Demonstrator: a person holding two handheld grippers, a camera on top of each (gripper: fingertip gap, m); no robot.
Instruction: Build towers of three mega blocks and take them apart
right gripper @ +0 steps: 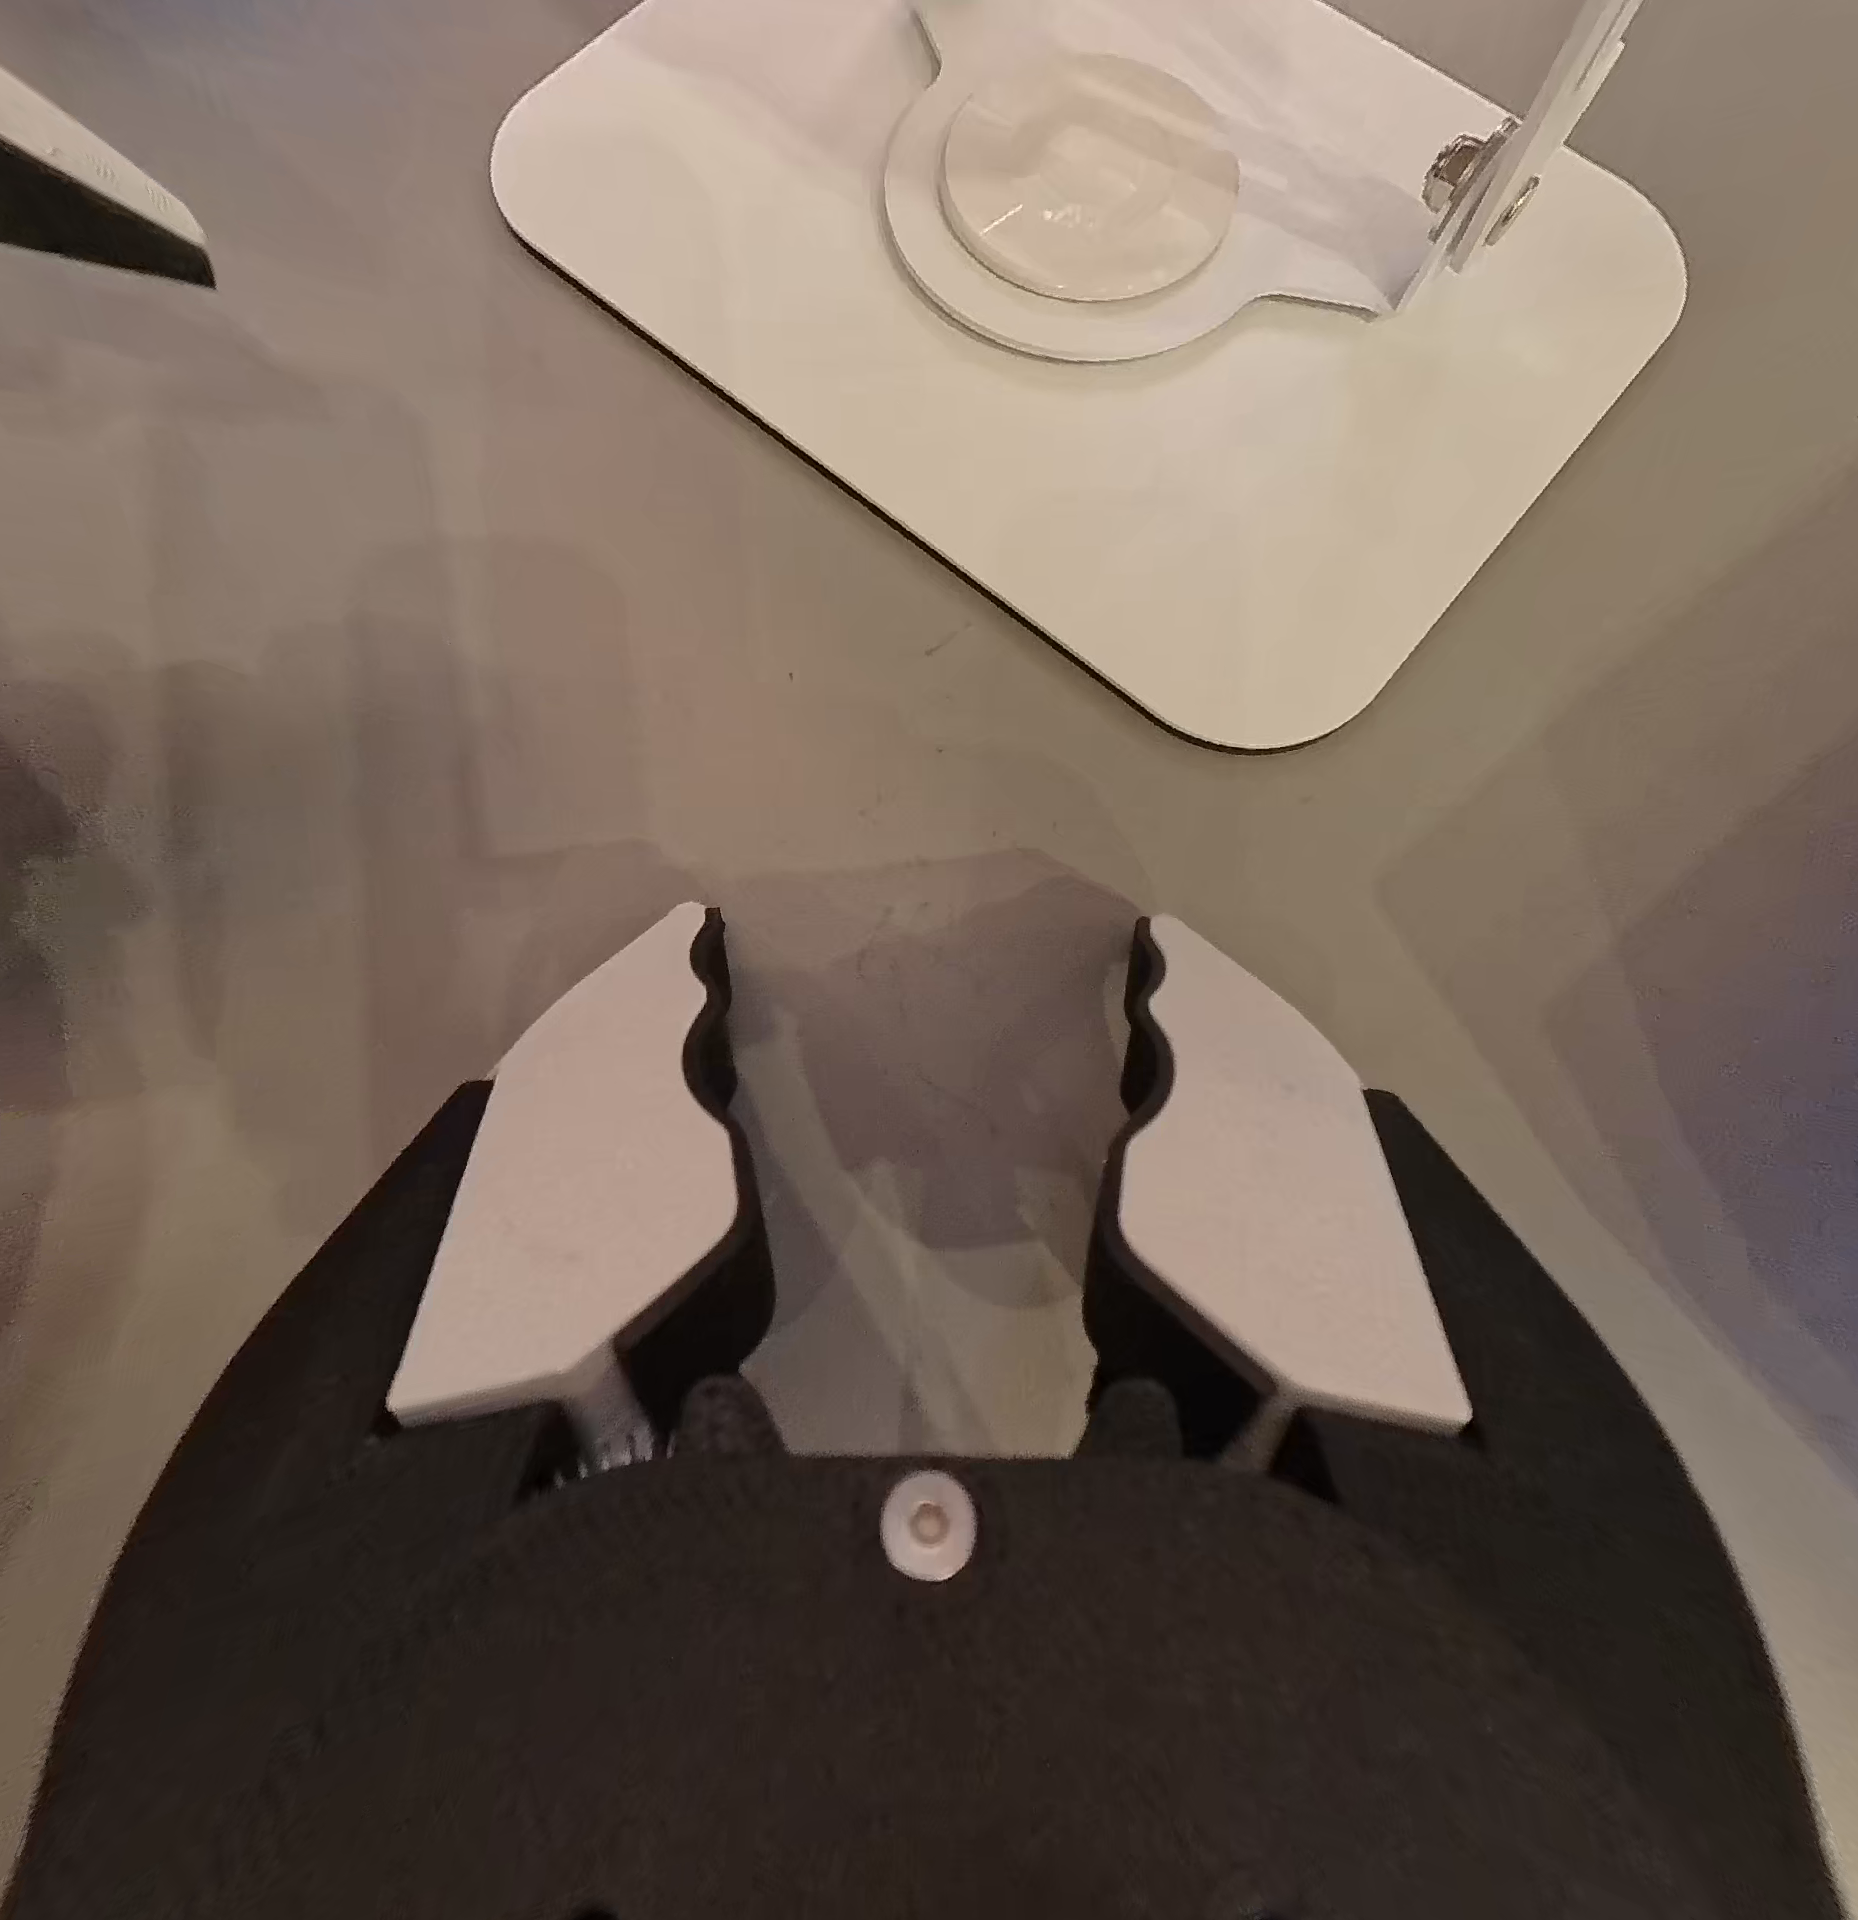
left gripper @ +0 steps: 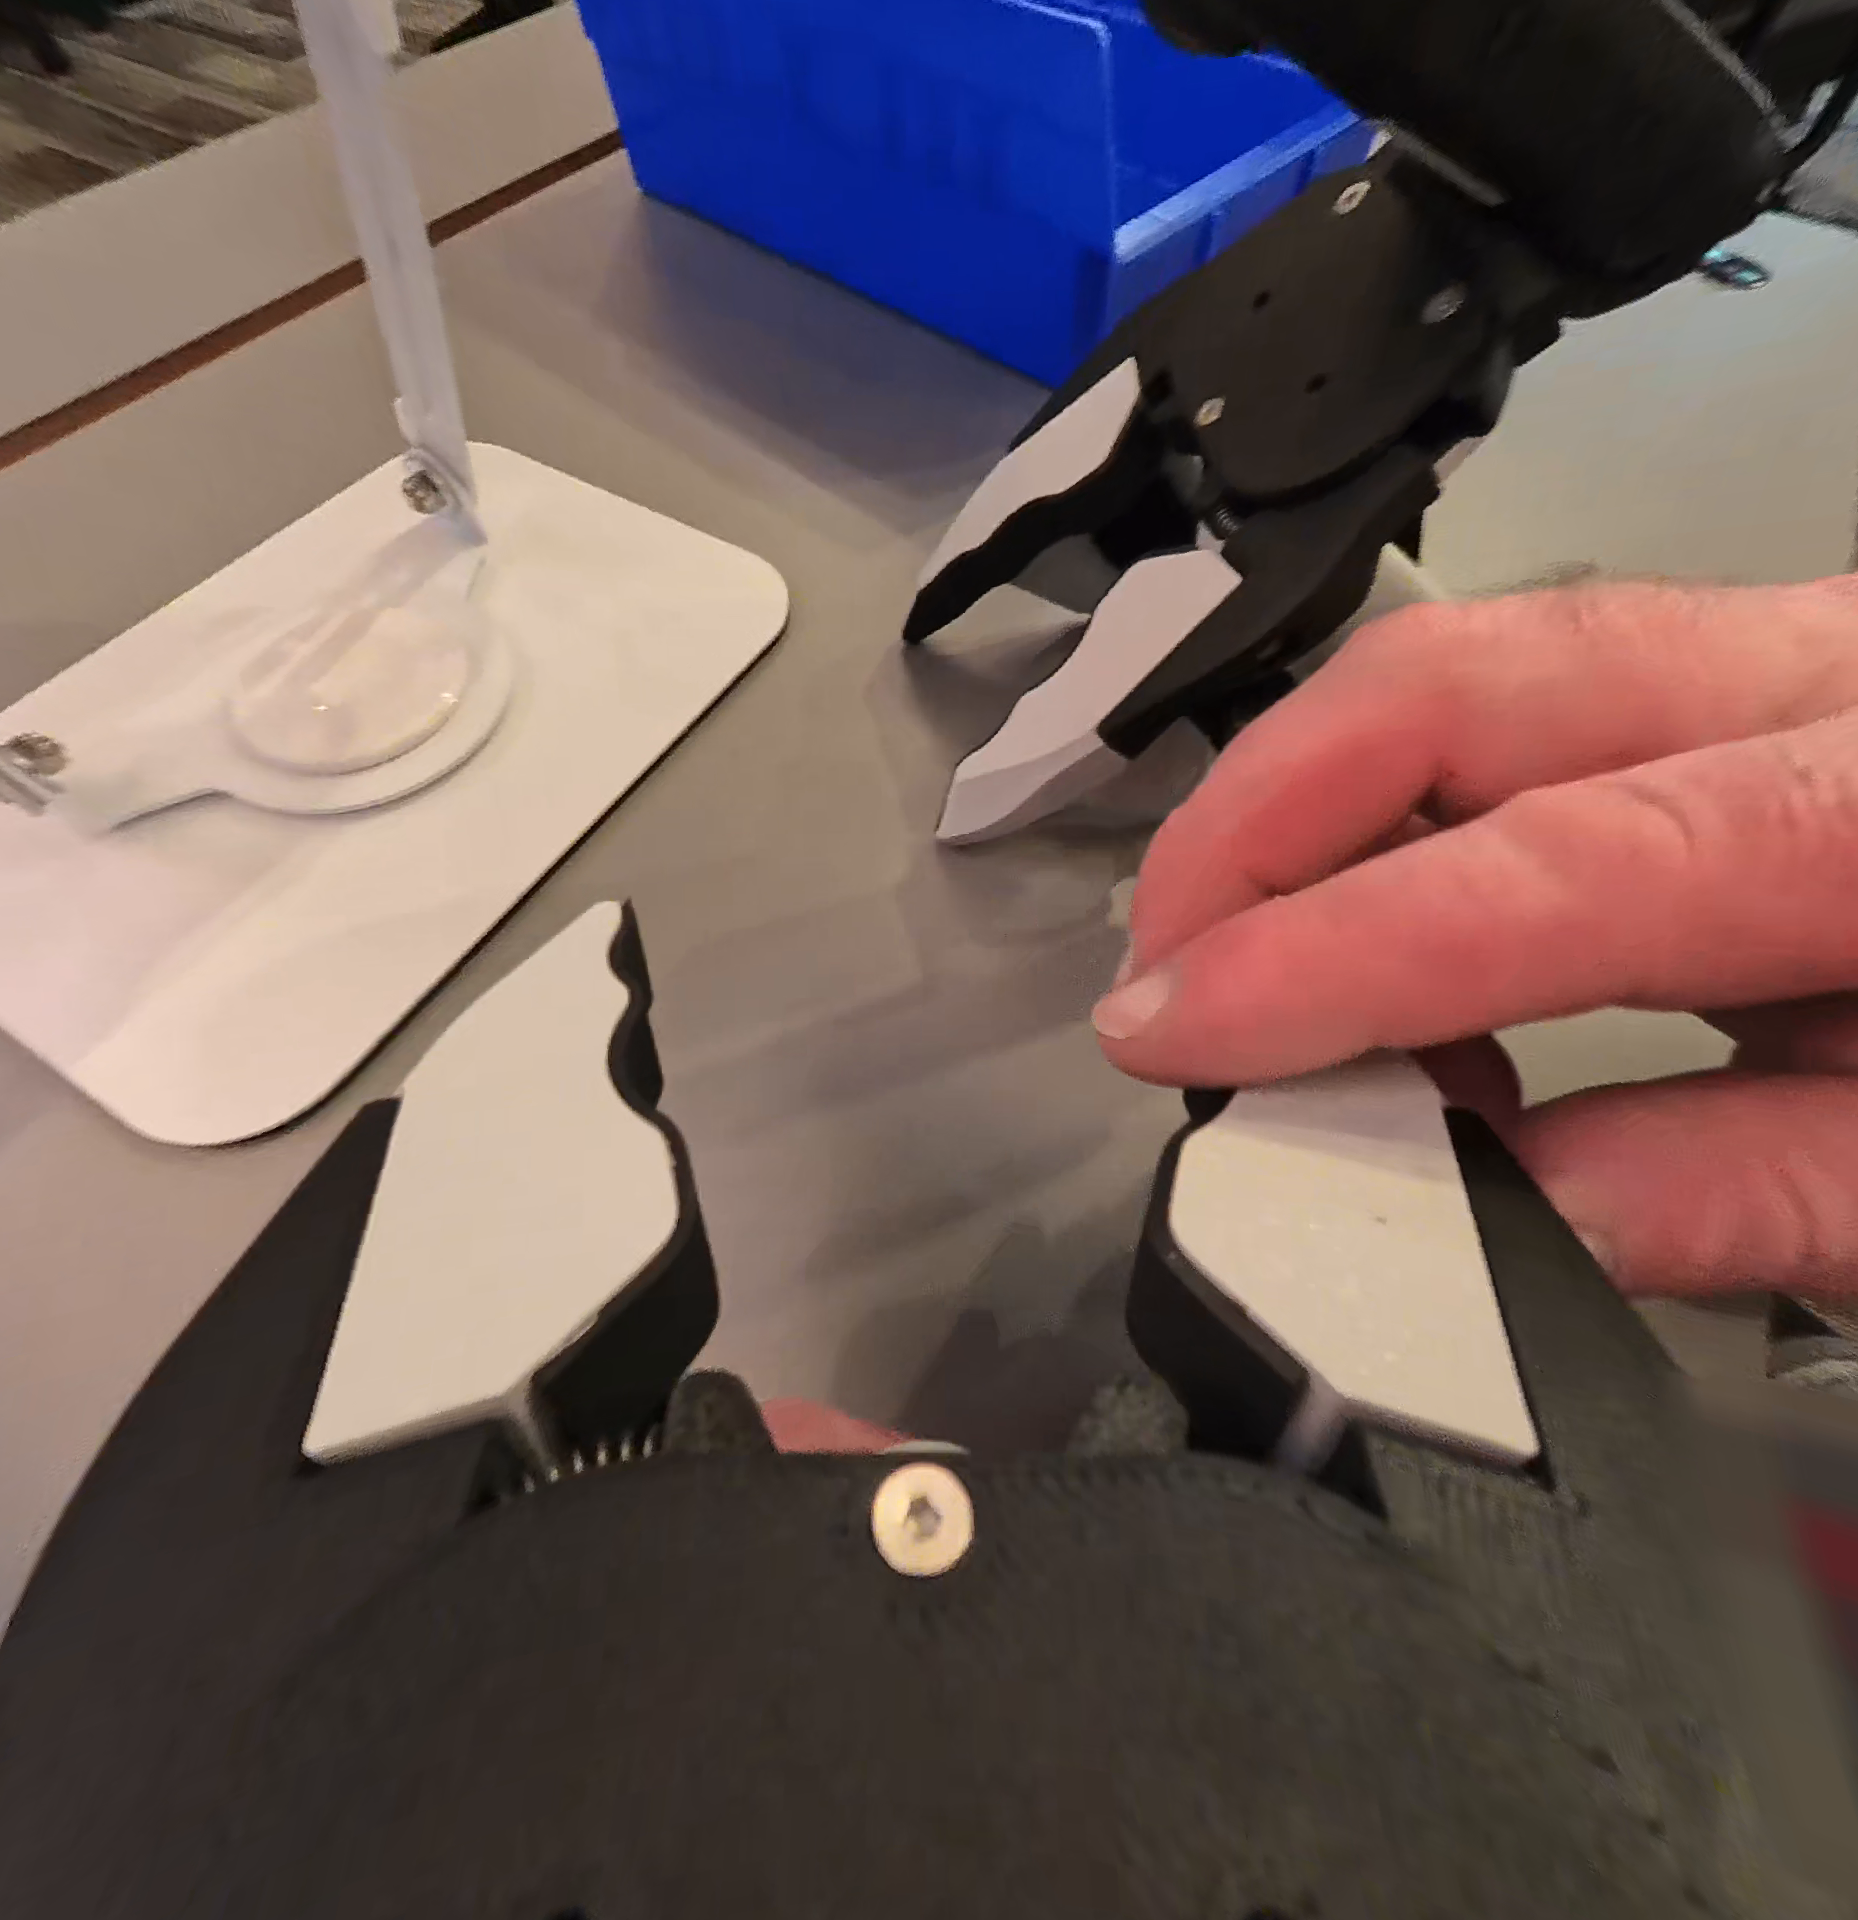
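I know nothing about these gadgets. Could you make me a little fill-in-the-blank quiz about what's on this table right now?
1. The bin at the back of the table is coloured ____.
2. Nothing sits between the fingers of the right tool; they stand ____.
3. A bare hand touches one finger of the ____ tool.
4. The flat base of the stand is coloured ____.

Missing words: blue; open; left; white
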